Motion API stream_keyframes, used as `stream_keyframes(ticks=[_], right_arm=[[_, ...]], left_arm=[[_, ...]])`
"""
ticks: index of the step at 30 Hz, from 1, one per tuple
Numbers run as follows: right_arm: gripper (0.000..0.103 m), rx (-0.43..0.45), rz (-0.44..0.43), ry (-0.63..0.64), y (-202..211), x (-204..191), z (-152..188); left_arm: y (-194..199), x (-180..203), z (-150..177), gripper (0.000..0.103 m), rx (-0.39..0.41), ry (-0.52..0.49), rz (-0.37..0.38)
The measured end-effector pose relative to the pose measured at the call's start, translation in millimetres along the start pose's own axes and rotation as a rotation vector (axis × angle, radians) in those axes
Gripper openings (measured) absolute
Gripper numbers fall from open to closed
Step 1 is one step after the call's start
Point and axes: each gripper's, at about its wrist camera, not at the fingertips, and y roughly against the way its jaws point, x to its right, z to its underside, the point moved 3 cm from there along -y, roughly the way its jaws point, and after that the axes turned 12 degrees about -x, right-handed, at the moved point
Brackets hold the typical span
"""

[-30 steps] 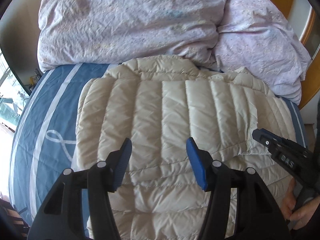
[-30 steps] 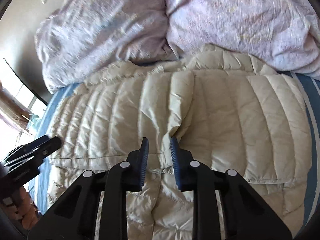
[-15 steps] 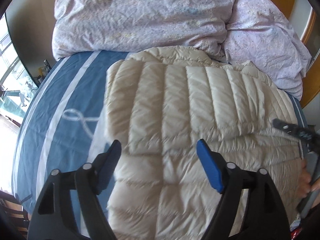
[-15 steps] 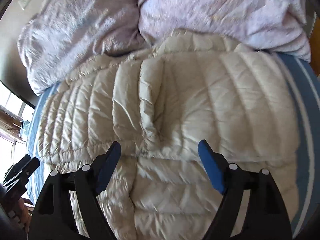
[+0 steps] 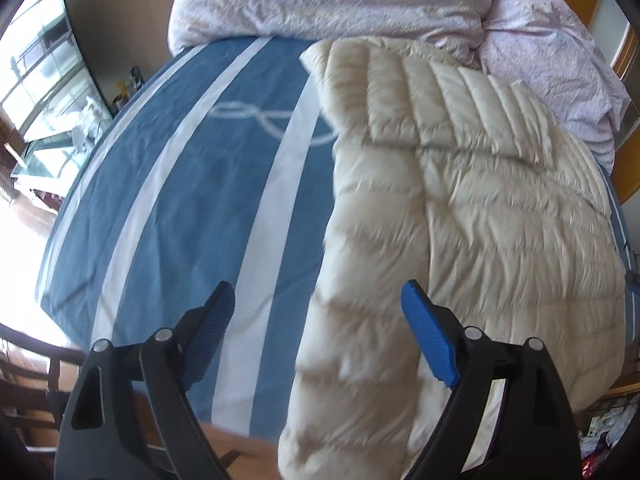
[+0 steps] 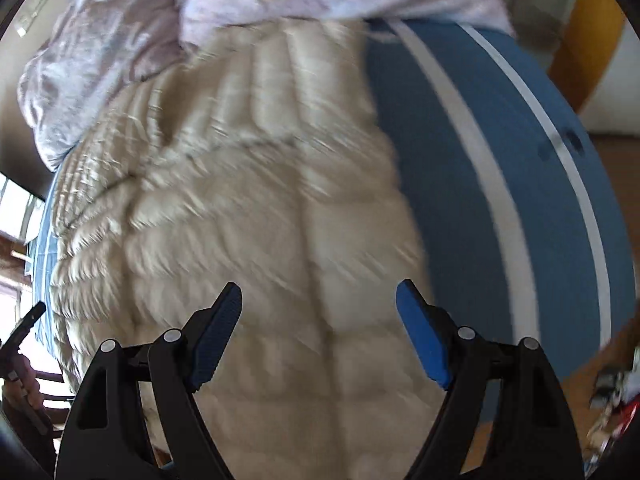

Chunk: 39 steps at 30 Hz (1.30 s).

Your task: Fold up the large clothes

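Readable text: none was found in either view.
Bed cover (image 5: pixel 168 184): a white looped ribbon-like motif (image 5: pixel 256 114) was seen between the white stripes; no letters or numbers could be made out in it.
Jacket (image 5: pixel 480 208): no label or brand was seen.
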Motion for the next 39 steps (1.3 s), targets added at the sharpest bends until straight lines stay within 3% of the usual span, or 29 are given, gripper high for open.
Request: stream_keyframes(ticks=[6,11,16,25,28,36,38,39], right_arm=[[0.081,-0.058,-0.046,-0.075,-8.6,44.1,38.4],[0.081,-0.096,-0.099,-0.084,-17.5,53.5,59.9],[0.080,-0.103,-0.145,-0.039,-18.8,47.8,73.7],[0.060,-0.113,-0.241,-0.036,-12.4,56.6,90.6],[0.058,-0.117,-0.270,-0.034,-11.7,56.3,93.7],[0.049,-0.153,-0.361,-0.082,-14.6,65.6,106.9],[0.027,-0.155,-0.363,-0.084,-15.3,67.0,107.4],[0.021,-0.149,-0.377,-0.082,-14.0,68.6,108.4]], left_arm=[[-7.6,-7.6,37.4,0.085,-0.035,0.043,0.052],[-12.6,-4.9,61.3,0.084,-0.055,0.062,0.105],[-18.4,1.3,74.7,0.077,-0.077,0.064,0.125],[-18.9,-7.0,77.3,0.076,-0.067,0.119,0.131],[-18.5,-1.5,78.0,0.064,-0.073,0.092,0.139],[-16.6,5.8,86.0,0.054,-0.092,0.070,0.168],[-16.2,6.9,87.2,0.043,-0.097,0.063,0.166],[-16.2,7.5,87.2,0.031,-0.100,0.058,0.163]])
